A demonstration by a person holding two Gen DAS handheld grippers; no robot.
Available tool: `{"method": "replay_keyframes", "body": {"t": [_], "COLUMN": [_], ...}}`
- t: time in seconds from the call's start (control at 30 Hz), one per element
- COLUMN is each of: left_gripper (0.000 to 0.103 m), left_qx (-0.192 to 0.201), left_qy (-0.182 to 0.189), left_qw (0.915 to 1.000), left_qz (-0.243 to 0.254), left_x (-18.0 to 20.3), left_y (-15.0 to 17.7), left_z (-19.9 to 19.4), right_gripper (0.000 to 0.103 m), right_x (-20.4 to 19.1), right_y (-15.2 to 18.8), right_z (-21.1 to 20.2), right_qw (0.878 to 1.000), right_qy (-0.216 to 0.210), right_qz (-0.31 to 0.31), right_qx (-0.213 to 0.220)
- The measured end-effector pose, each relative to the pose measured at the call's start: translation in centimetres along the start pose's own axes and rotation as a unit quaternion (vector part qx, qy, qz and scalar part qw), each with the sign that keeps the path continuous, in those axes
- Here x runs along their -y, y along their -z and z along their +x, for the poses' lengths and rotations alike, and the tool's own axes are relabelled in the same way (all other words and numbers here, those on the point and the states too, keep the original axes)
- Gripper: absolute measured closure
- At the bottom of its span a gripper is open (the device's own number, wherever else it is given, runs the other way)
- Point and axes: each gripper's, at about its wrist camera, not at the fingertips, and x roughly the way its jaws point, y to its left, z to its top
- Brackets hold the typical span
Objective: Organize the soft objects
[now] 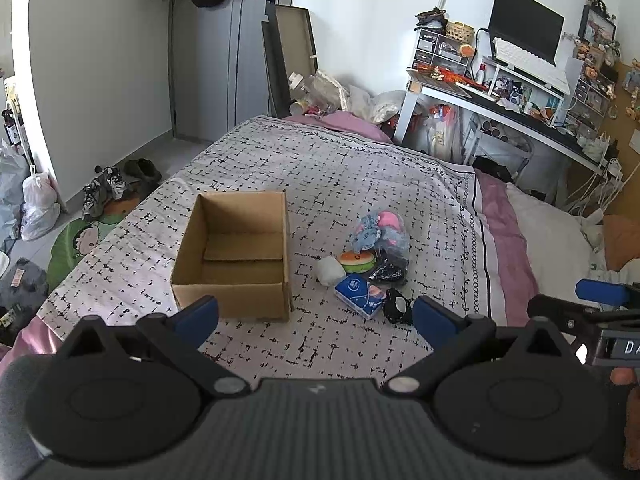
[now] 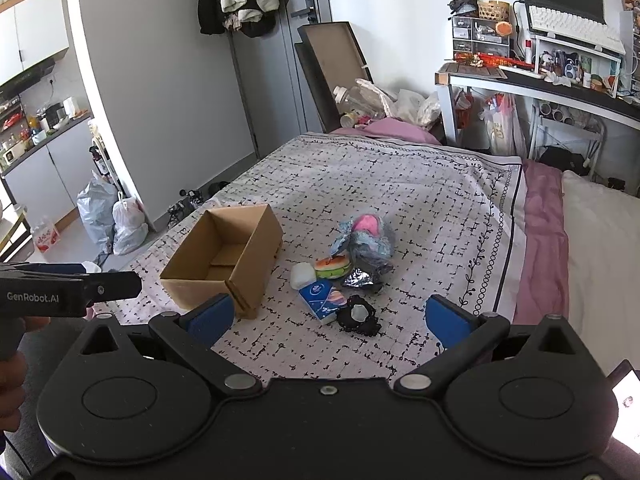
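Observation:
An empty open cardboard box (image 1: 236,256) (image 2: 224,256) stands on the bed's patterned cover. Right of it lies a small heap: a blue-and-pink plush in a clear bag (image 1: 380,232) (image 2: 366,234), a burger-shaped squishy (image 1: 356,261) (image 2: 332,267), a white soft lump (image 1: 331,270) (image 2: 303,275), a blue tissue pack (image 1: 359,295) (image 2: 324,302), a black item with a white centre (image 1: 397,306) (image 2: 358,315) and a crumpled dark foil bag (image 1: 389,270) (image 2: 362,279). My left gripper (image 1: 315,314) and right gripper (image 2: 329,318) hover open above the near edge, holding nothing.
The right gripper's body (image 1: 604,312) shows at the left view's right edge; the left gripper's body (image 2: 68,290) at the right view's left. Shoes (image 1: 108,188) and plastic bags (image 2: 116,220) lie on the floor left of the bed. A cluttered desk (image 1: 520,92) stands beyond.

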Motion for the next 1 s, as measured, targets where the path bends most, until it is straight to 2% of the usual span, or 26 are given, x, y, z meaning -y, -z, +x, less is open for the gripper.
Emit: {"method": "replay_keyframes", "body": {"t": [0.23, 0.57, 0.8, 1.0], "left_gripper": [0.001, 0.001, 0.003, 0.008], "left_qx": [-0.003, -0.02, -0.025, -0.049], "left_qy": [0.008, 0.028, 0.049, 0.062], "left_qw": [0.9999, 0.9992, 0.9983, 0.9965], "left_qz": [-0.012, -0.018, -0.019, -0.029], "left_x": [-0.4, 0.1, 1.0, 1.6], "left_y": [-0.4, -0.8, -1.0, -1.2], "left_z": [1.8, 5.3, 8.0, 11.3], "right_gripper": [0.0, 0.0, 0.0, 0.0], "right_x": [0.8, 2.8, 4.5, 6.3], "right_y": [-0.4, -0.6, -0.5, -0.3], "right_z": [1.3, 4.5, 7.1, 9.9], "right_qw": [1.0, 0.997, 0.993, 0.984], "right_qy": [-0.003, 0.006, -0.02, -0.027], "right_qz": [0.013, 0.062, 0.104, 0.156], "right_qx": [-0.005, -0.042, -0.061, -0.08]}}
